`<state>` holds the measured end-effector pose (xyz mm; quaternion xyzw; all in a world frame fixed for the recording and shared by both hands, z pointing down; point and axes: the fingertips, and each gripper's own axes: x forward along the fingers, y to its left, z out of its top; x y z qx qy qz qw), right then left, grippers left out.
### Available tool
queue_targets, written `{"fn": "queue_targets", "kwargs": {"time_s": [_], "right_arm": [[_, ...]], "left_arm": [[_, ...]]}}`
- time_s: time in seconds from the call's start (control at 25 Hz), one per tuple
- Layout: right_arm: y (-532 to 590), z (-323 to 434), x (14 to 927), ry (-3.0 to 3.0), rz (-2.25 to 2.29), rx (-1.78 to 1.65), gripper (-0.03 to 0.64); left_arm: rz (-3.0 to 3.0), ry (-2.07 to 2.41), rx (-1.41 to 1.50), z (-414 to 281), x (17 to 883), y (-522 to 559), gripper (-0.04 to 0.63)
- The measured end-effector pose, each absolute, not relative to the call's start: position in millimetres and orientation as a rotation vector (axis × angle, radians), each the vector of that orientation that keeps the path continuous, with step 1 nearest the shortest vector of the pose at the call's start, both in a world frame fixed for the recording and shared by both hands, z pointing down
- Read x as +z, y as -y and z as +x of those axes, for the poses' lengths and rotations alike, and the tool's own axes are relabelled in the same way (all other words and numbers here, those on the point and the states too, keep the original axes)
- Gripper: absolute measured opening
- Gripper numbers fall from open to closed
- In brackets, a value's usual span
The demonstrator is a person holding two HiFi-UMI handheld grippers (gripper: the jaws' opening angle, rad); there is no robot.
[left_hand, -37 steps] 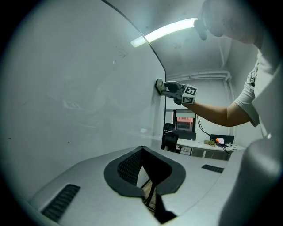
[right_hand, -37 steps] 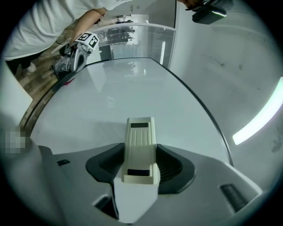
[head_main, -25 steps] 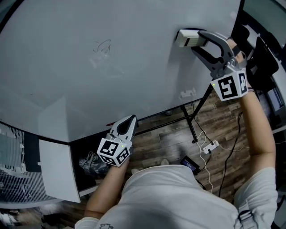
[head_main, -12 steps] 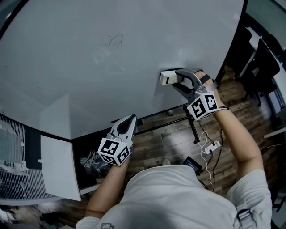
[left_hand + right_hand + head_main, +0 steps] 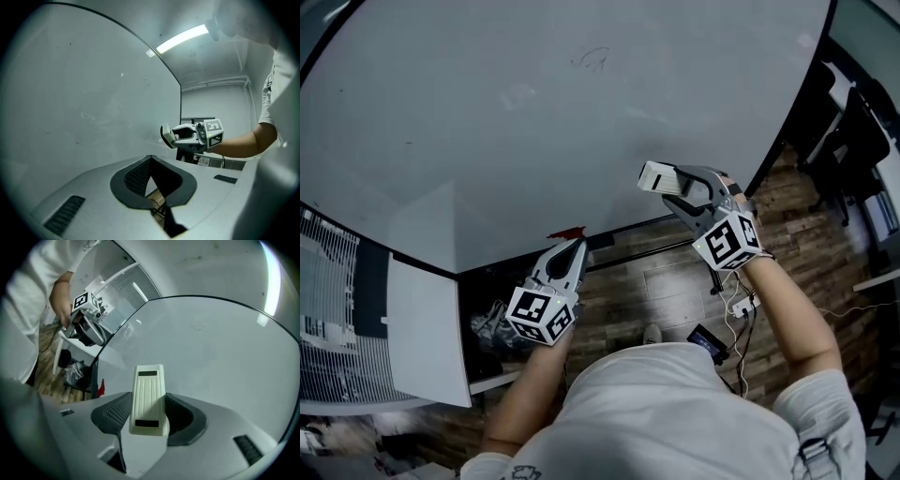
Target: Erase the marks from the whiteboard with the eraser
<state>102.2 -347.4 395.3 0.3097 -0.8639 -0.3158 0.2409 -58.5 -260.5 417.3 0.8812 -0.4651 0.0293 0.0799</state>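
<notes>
1. My right gripper [image 5: 680, 184], clamped on the eraser [image 5: 655, 176], has swept down near the whiteboard's [image 5: 469, 122] lower edge.
2. The scribble [image 5: 592, 60] is well above it, unerased.
3. My left gripper [image 5: 576, 247] hangs closed and empty.

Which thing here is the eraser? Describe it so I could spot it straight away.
Start at the big whiteboard and follow it to its lower right edge. There the right gripper is shut on the eraser: a cream, ribbed plastic block, the only solid thing in front of the board, well below the faint scribble.
</notes>
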Motion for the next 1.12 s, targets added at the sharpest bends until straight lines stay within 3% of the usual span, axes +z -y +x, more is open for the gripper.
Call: {"fn": "queue_targets", "kwargs": {"time_s": [0.68,1.12], "right_arm": [[117,-39,387,2.723,0.85,-0.421,0.233],[6,-54,377,2.814,1.036,-0.292,0.233]], "left_arm": [[2.609,1.464,0.007,-174,402,92,0.008],[2.657,1.307,-0.044,-175,405,-8,0.008]]}}
